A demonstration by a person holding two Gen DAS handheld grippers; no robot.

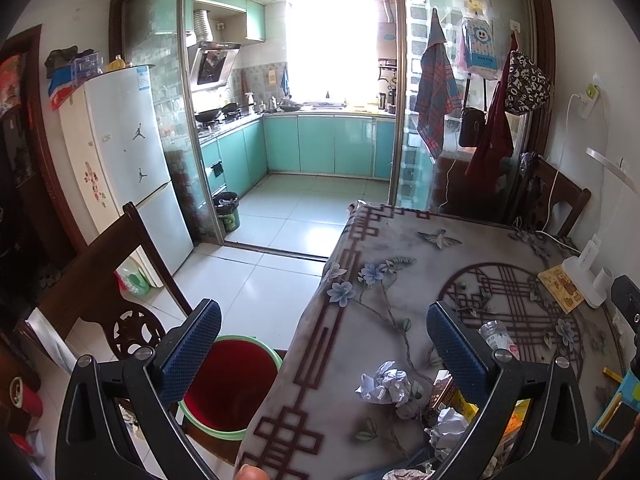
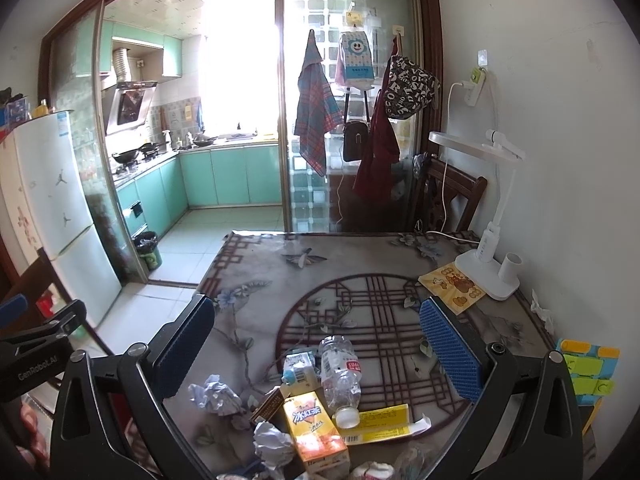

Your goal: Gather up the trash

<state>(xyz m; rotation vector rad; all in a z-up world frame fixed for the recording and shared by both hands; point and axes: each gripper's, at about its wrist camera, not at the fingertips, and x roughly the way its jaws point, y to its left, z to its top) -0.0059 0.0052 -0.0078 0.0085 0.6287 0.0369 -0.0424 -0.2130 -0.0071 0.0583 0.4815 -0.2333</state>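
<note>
Holding both tools above the counter (image 2: pixel 256 280), I keep my left hand-held gripper (image 1: pixel 324 344) spread wide and empty, with the red-lined bin (image 1: pixel 228 384) on the floor at its seven o'clock. My right hand-held gripper (image 2: pixel 320 340) is equally wide, gripping nothing. Between its fingers at six o'clock lie a clear bottle (image 2: pixel 340 372), an orange drink carton (image 2: pixel 312 428) and crumpled paper (image 2: pixel 218 394).
</note>
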